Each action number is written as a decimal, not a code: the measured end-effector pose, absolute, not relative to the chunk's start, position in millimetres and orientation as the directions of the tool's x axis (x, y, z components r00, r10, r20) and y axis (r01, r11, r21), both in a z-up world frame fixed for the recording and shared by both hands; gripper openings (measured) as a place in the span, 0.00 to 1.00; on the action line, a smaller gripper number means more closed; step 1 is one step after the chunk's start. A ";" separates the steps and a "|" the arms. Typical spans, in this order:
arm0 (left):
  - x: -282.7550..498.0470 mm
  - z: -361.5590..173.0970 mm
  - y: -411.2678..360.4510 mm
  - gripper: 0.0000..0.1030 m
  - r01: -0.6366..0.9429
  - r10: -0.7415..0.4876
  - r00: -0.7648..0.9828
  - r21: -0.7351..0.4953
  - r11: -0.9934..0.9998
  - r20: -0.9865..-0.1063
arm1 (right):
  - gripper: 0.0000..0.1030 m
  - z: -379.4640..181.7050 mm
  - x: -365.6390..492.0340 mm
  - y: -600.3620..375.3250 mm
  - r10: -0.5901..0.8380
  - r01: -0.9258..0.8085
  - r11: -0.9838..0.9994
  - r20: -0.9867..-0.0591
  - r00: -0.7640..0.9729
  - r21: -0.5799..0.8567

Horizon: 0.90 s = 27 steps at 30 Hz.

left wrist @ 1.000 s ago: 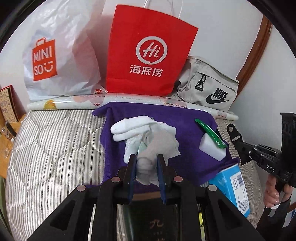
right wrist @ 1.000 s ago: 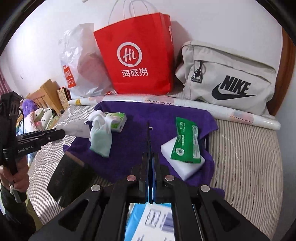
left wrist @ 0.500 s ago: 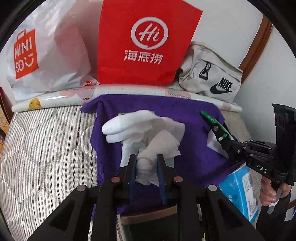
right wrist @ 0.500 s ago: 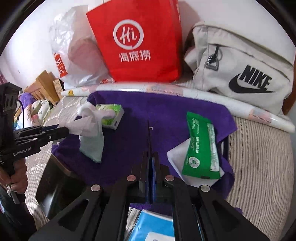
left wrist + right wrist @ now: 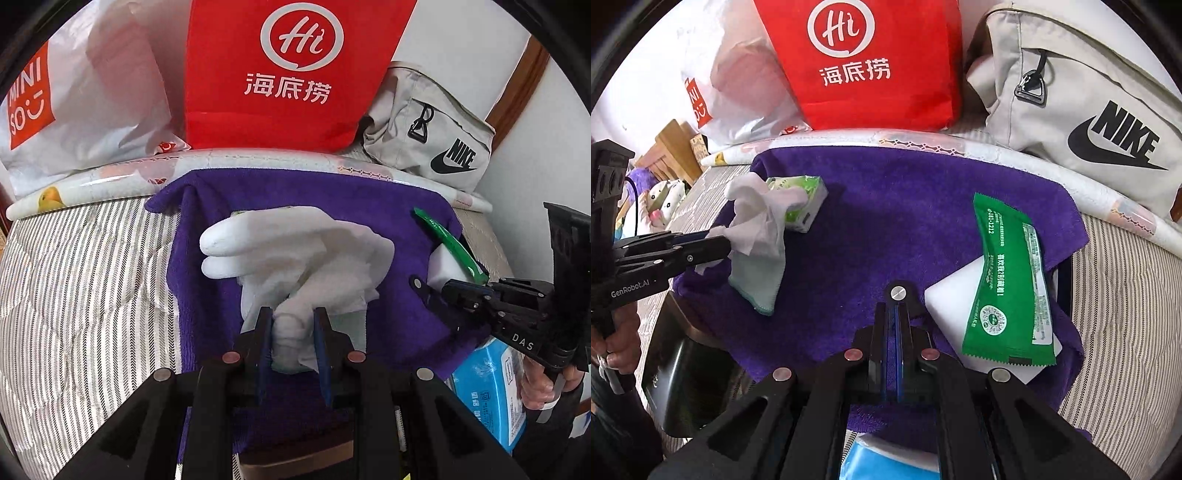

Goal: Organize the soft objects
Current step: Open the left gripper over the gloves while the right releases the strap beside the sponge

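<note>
- A red paper carrier bag (image 5: 291,74) printed with a white "Hi" in a ring and three Chinese characters stands against the wall at the back of the bed.
- Left of it leans a white plastic shopping bag (image 5: 85,107) with an orange "MINISO" panel; right of it slumps a beige fabric sling bag (image 5: 1082,96) marked "NIKE" in black with the swoosh.
- A green foil sachet (image 5: 1008,280) printed with white Chinese text and a round code lies across a white foam block (image 5: 945,299) on the purple terry towel (image 5: 897,218).
- The left gripper (image 5: 293,332), its body lettered "GenRobot.AI", is clamped on a bunch of white cloth gloves and tissue (image 5: 306,258), which hangs over the towel's left part, touching a small green-and-white tissue pack (image 5: 801,199).
- The right gripper (image 5: 895,314), lettered "DAS", has its jaws pressed together with nothing between them, angled down over the towel's near middle.
- A hand (image 5: 617,343) grips each black handle from below.
- A blue plastic-wrapped pack (image 5: 491,384) lies at the towel's near right edge.
</note>
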State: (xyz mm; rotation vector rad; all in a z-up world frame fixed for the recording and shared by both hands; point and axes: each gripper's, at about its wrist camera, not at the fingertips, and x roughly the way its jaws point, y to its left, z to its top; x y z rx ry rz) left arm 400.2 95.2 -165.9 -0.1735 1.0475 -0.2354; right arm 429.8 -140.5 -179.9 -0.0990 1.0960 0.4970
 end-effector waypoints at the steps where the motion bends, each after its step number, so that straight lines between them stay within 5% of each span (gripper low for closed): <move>1: 400.5 -166.4 94.7 0.21 0.108 -0.272 0.478 -0.251 0.962 -0.835 | 0.03 -179.3 429.6 -141.6 0.335 -0.431 0.888 -0.869 0.363 0.162; 9: 403.1 -169.9 93.3 0.24 0.106 -0.276 0.457 -0.256 0.961 -0.845 | 0.04 -177.6 430.2 -147.9 0.323 -0.415 0.897 -0.870 0.372 0.156; 14: 401.8 -168.7 96.1 0.57 0.096 -0.286 0.454 -0.273 0.957 -0.844 | 0.04 -173.2 427.6 -151.7 0.329 -0.409 0.898 -0.864 0.381 0.162; 17: 397.0 -163.8 95.6 0.64 0.091 -0.258 0.470 -0.245 0.965 -0.844 | 0.04 -170.9 426.0 -153.6 0.336 -0.407 0.898 -0.862 0.380 0.170; 24: 384.9 -152.7 102.5 0.65 0.047 -0.255 0.476 -0.264 0.963 -0.842 | 0.13 -157.2 412.2 -162.0 0.351 -0.401 0.897 -0.851 0.391 0.185; 27: 368.9 -140.0 102.4 0.65 0.044 -0.247 0.493 -0.259 0.965 -0.834 | 0.30 -144.0 397.8 -167.9 0.366 -0.401 0.895 -0.835 0.411 0.195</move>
